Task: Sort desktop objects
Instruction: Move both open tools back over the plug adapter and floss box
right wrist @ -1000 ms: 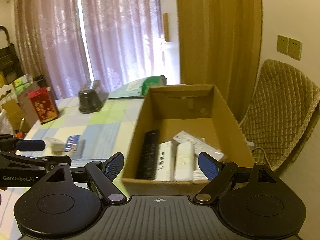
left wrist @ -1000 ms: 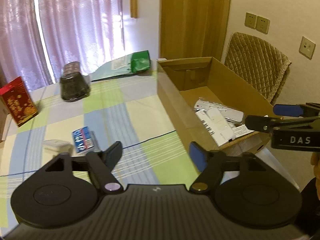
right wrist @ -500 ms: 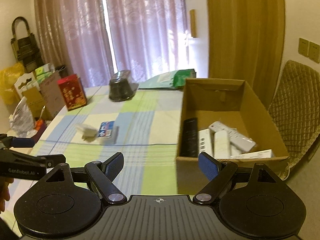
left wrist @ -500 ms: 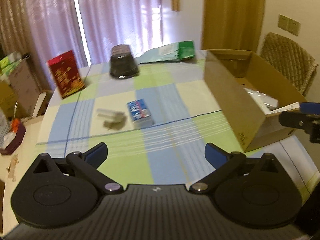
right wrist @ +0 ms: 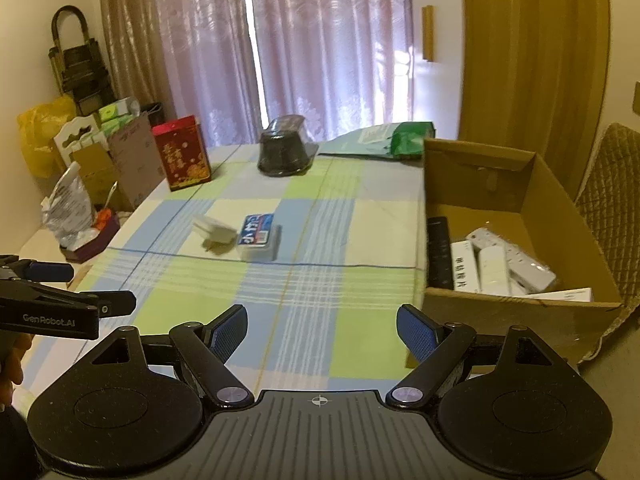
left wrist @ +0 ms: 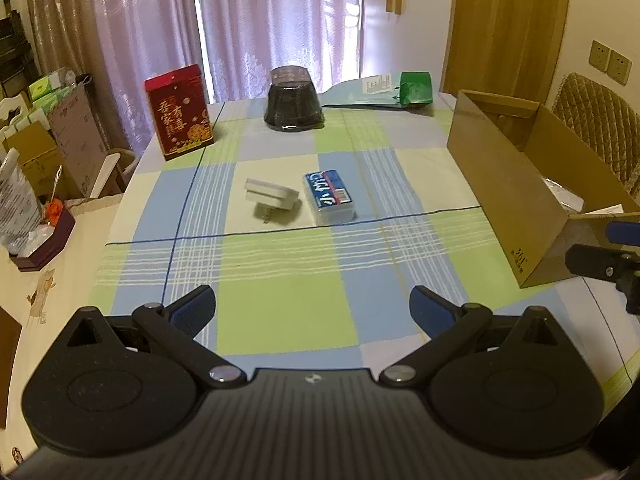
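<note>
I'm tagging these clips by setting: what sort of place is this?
Most likely a home dining or living room: a table under a checked tablecloth, drawn curtains over a window, a quilted chair, and household clutter stacked alongside.

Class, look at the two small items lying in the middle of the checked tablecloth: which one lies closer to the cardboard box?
The blue-labelled packet, whose top is printed blue. It lies on the cardboard box side of the plain white plug adapter, which is farther away.

Daylight glows through sheer purple curtains (left wrist: 276,20) at the far wall; a wooden door (right wrist: 532,60) and quilted chair (left wrist: 596,120) stand right.
</note>
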`<state>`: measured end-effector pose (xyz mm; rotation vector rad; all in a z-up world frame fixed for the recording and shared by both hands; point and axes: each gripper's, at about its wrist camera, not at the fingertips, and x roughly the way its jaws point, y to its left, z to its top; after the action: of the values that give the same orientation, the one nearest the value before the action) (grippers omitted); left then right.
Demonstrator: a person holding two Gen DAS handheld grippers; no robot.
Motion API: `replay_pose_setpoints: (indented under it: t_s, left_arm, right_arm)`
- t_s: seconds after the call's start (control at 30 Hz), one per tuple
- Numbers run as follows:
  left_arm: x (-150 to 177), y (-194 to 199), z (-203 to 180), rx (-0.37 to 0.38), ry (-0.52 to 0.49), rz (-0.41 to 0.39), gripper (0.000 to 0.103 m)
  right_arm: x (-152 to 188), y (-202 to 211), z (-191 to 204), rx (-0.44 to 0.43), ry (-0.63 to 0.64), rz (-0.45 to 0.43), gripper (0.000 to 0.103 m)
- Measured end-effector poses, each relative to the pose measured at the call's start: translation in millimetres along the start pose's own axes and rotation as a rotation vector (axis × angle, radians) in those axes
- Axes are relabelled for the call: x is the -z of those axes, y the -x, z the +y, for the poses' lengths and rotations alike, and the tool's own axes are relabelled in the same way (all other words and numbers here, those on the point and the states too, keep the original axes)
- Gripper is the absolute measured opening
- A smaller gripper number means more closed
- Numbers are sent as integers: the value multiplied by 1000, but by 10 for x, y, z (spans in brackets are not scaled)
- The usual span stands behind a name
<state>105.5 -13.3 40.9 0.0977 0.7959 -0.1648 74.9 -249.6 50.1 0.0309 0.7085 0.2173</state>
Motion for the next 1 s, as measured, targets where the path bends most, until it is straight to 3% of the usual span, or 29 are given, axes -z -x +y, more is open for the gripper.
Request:
replay_pose_setpoints:
  t_s: [1.0]
  left_arm:
    - [174,-81,272,-25,47,35,102]
  right_arm:
    - [3,-355,395,-46,21,77,84]
